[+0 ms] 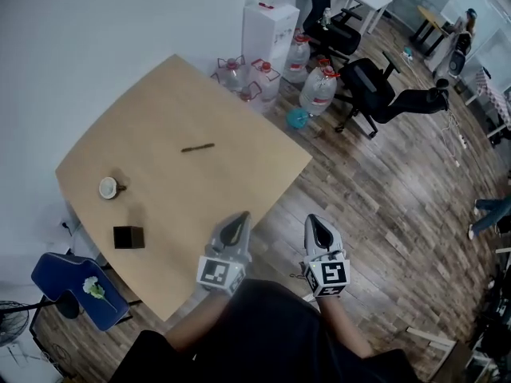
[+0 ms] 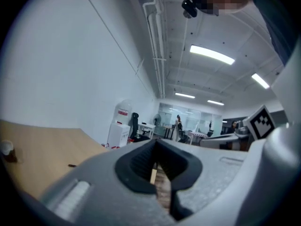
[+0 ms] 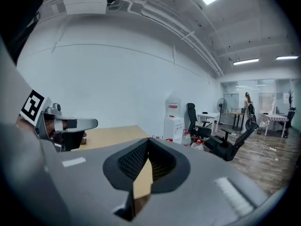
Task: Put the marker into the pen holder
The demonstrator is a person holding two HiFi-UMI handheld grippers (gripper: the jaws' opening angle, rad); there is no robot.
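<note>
A thin dark marker (image 1: 197, 147) lies on the wooden table (image 1: 223, 110) near its middle, far ahead of both grippers. The black cube pen holder (image 1: 128, 237) stands near the table's front left edge. My left gripper (image 1: 238, 220) hovers at the table's near corner, its jaws shut with nothing between them. My right gripper (image 1: 314, 223) is beside it over the floor, also shut and empty. In the left gripper view the marker (image 2: 71, 165) is a small dark sliver on the tabletop. The right gripper view shows the left gripper (image 3: 66, 125) on the left side.
A small white round object (image 1: 108, 187) sits on the table left of the marker. Water jugs (image 1: 318, 86) and a white dispenser (image 1: 269, 26) crowd the table's far corner. Black office chairs (image 1: 371, 90) stand beyond. A blue chair (image 1: 76, 287) is at the front left.
</note>
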